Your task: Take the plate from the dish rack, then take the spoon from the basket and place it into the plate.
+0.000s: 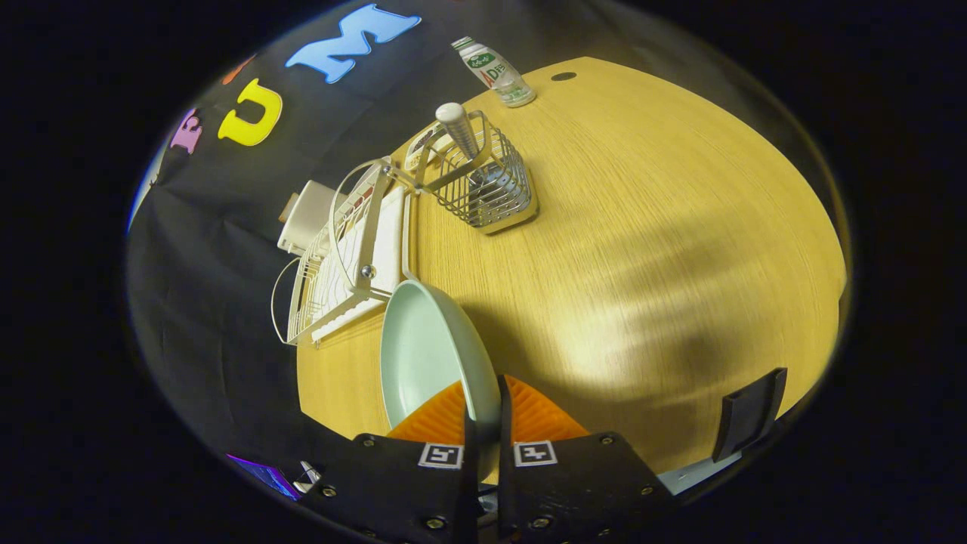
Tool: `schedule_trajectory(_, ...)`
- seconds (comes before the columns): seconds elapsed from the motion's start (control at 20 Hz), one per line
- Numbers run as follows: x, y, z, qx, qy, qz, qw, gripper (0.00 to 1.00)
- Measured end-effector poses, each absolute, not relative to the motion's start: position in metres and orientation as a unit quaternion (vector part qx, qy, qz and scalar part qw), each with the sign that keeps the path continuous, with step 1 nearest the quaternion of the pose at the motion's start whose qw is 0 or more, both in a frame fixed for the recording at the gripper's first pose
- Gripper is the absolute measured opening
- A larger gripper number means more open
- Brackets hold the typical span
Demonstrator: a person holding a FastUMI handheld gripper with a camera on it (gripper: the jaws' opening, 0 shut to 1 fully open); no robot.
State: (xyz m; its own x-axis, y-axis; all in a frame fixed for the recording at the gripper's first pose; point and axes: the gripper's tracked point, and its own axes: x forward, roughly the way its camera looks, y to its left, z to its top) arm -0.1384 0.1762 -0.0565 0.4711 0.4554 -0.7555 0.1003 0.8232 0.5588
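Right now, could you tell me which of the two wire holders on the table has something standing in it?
The small square wire basket, with a spoon handle standing up in it; the dish rack beside it is bare, its plate now gripped in the jaws.

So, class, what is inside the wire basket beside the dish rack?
A spoon stands in the wire basket, handle poking above the rim; its bowl is blurred behind the wires. The gripper is shut on the plate.

Screwed black tongs, square markers

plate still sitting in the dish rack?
No, the plate is clamped by its rim in the gripper, out beside the dish rack above the table.
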Motion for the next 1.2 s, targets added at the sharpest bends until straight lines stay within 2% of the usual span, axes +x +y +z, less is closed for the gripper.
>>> schedule_trajectory(0.1,-0.135,0.176,-0.055,0.276,0.5,0.114,0.813,0.11)
schedule_trajectory(0.2,-0.127,0.172,-0.053,0.264,0.48,0.118,0.828,0.17)
schedule_trajectory(0.3,-0.117,0.158,-0.047,0.228,0.457,0.115,0.852,0.43)
schedule_trajectory(0.35,-0.115,0.15,-0.038,0.21,0.439,0.113,0.866,0.51)
schedule_trajectory(0.55,-0.105,0.12,0.019,0.155,0.337,0.11,0.922,0.5)
schedule_trajectory(0.9,-0.083,0.086,0.124,0.081,0.152,0.087,0.981,0.5)
schedule_trajectory(0.95,-0.08,0.086,0.134,0.071,0.13,0.093,0.985,0.56)
schedule_trajectory(1.05,-0.073,0.092,0.146,0.042,0.089,0.1,0.99,0.99)
schedule_trajectory(1.2,-0.051,0.096,0.143,0.006,0.03,0.097,0.995,1.0)
